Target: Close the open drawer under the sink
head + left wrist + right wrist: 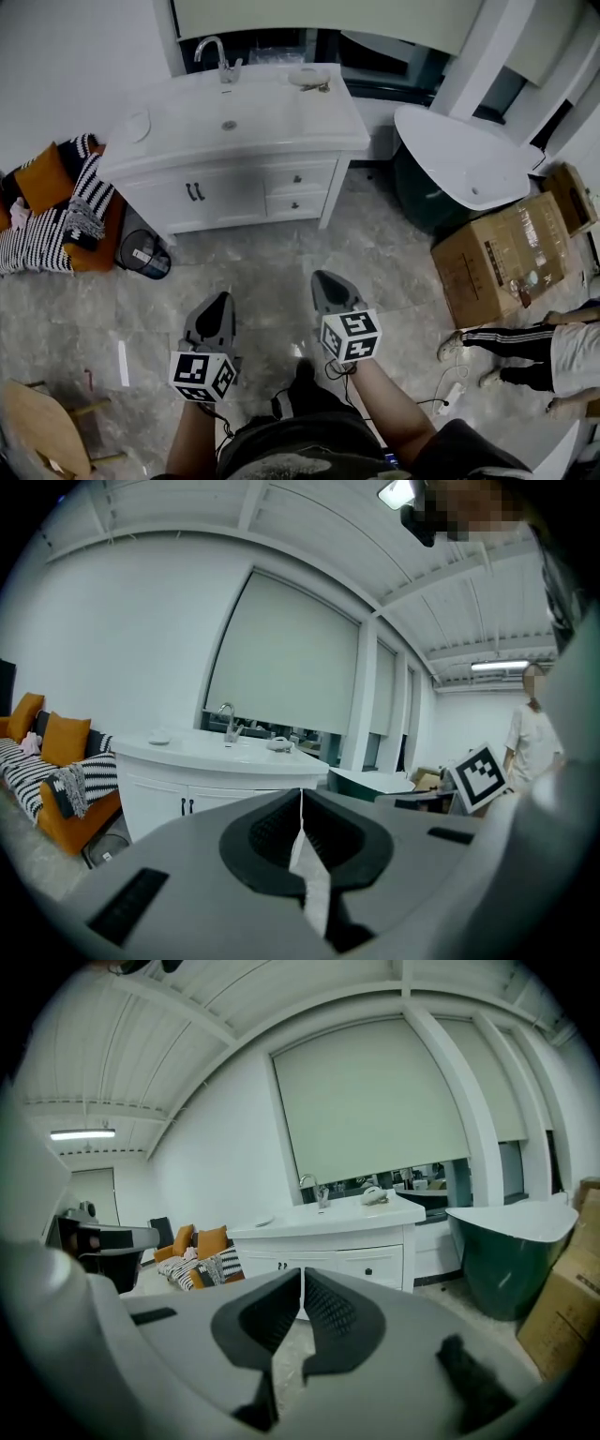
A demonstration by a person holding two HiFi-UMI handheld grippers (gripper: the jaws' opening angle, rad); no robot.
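Left gripper [223, 298] and right gripper [323, 277] hang side by side over the stone floor, well short of the vanity cabinet [234, 192]. Each has its jaws drawn together on nothing, the right with only a hairline slit; both point toward the vanity's front.

The two drawers sit at the vanity's right end, below the sink [230, 122], the upper drawer [300, 178] stacked over the lower drawer [294, 203]. From this far off both fronts look about flush with the cabinet, and I cannot tell whether either stands slightly proud.

Possible troubles, as I judge them:
- picking the wrong front, since neither drawer plainly juts out; a push on an already seated drawer does nothing and leaves the task undone;
- narrow closed tips landing on a small knob and skidding off to scrape the white face; pressing flat on the panel beside the knob would be safer;
- an off-centre shove skewing the drawer on its runners so that it jams short of shut;
- too hard a push making it slam and bounce back out;
- the walk in: a cable [441, 394] trails on the floor on the near side of the vanity, close to the person's feet, and could snag a step.
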